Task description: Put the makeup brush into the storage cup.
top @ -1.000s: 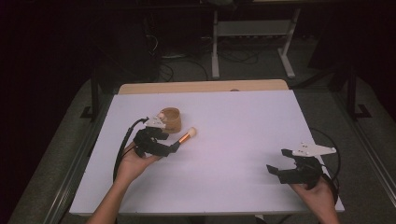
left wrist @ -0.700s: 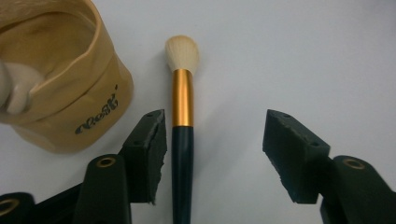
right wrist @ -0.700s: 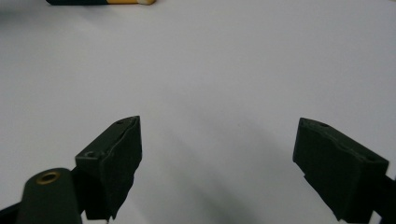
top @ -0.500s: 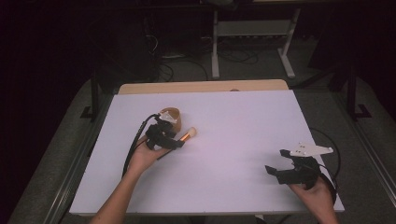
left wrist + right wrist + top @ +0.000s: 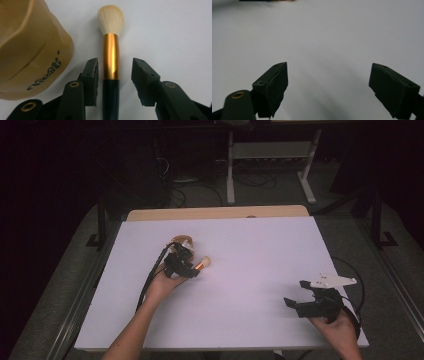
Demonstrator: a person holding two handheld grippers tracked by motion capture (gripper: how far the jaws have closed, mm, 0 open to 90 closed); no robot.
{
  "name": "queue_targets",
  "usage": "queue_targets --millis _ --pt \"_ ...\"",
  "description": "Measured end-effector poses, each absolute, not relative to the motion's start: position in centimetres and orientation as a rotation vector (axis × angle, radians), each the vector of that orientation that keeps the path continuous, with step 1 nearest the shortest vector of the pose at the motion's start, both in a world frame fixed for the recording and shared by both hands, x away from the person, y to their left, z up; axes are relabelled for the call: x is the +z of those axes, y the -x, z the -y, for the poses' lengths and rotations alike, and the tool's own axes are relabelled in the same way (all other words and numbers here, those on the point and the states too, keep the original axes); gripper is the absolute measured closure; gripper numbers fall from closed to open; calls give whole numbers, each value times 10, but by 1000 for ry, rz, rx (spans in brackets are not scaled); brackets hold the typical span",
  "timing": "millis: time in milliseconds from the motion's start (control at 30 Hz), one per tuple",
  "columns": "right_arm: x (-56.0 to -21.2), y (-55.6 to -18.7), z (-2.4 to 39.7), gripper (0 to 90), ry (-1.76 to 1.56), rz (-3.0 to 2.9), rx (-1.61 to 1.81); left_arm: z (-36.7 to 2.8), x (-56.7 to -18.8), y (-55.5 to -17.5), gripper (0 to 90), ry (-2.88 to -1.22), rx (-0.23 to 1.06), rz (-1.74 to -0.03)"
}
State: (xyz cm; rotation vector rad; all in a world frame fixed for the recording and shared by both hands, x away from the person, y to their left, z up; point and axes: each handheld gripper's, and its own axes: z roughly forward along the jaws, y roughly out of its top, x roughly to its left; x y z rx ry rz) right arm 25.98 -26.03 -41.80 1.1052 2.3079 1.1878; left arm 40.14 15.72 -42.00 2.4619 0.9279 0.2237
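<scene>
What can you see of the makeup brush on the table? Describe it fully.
The makeup brush lies flat on the white table. It has a cream bristle head, a shiny gold ferrule and a dark glossy handle. It sits between the left gripper's closing jaws, pads not yet pressing, beside a tan cup without touching it.

- In the left gripper view, the makeup brush [image 5: 111, 53] runs off the bottom edge, so the end of its dark handle is cut off.
- The tan jar [image 5: 30, 45] is cut by the top and left edges; its dark lettering is too stylised to read.
- In the high view, the left hand-held gripper [image 5: 186, 266] hides most of the brush and jar.
- The floor beyond the counter [image 5: 260, 250] is too dark to make out.
</scene>
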Motion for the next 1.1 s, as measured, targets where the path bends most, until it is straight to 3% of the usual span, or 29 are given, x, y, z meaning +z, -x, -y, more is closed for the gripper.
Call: queue_targets --millis 367,1100 --pt "-418 -261 259 151 -1102 -2321 1187 -152 -427 -403 730 -2483 231 -961" --pt "-417 -262 247 151 -1092 -2343 1203 -152 -410 -390 744 -2511 206 -915"
